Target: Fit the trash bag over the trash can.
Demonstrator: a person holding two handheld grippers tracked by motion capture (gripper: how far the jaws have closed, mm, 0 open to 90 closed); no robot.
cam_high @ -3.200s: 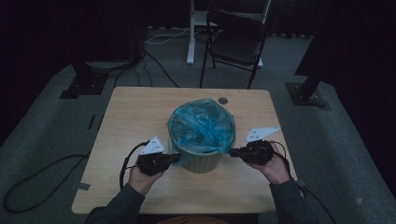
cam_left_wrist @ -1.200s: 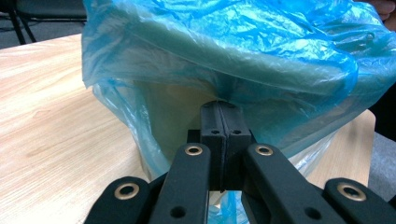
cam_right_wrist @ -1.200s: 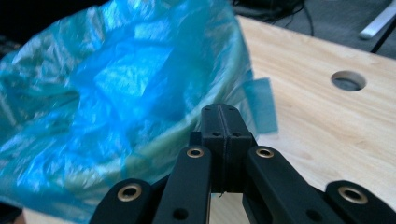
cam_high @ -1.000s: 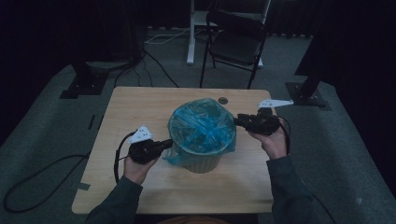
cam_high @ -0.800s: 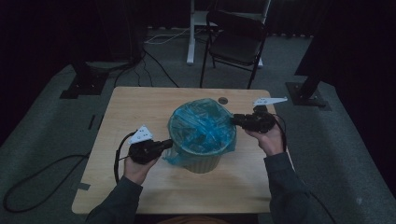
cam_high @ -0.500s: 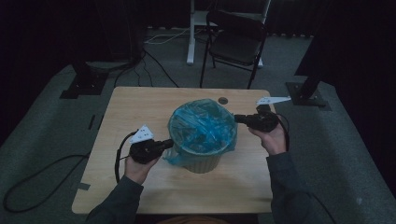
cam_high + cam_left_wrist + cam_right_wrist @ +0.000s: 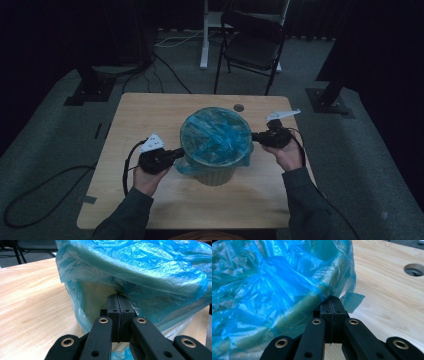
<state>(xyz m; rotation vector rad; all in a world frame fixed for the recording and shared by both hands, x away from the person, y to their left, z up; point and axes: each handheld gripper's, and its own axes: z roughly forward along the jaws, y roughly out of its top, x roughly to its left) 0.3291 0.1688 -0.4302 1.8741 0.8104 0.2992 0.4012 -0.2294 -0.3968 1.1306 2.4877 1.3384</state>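
Note:
A beige bin (image 7: 214,174) lined with a blue plastic bag (image 7: 215,135) stands mid-table. My left gripper (image 7: 178,153) is at the bin's left side, just under the rim. In the left gripper view its pads (image 7: 120,301) are pressed together, with the bag's (image 7: 140,270) film gathered at their tip. My right gripper (image 7: 255,136) reaches the rim from the right. In the right gripper view its jaws (image 7: 332,303) are closed on the bag's (image 7: 274,282) folded-over edge.
The wooden table (image 7: 150,115) has a round cable hole (image 7: 239,107) behind the bin, also seen as a hole (image 7: 414,269) ahead of the right gripper. A black folding chair (image 7: 252,45) and stand bases sit on the floor beyond. Cables trail off to the left.
My right gripper has gone from the bin's front right to its right rim and settled there. The left gripper has drawn a flap of bag out on the left and held still.

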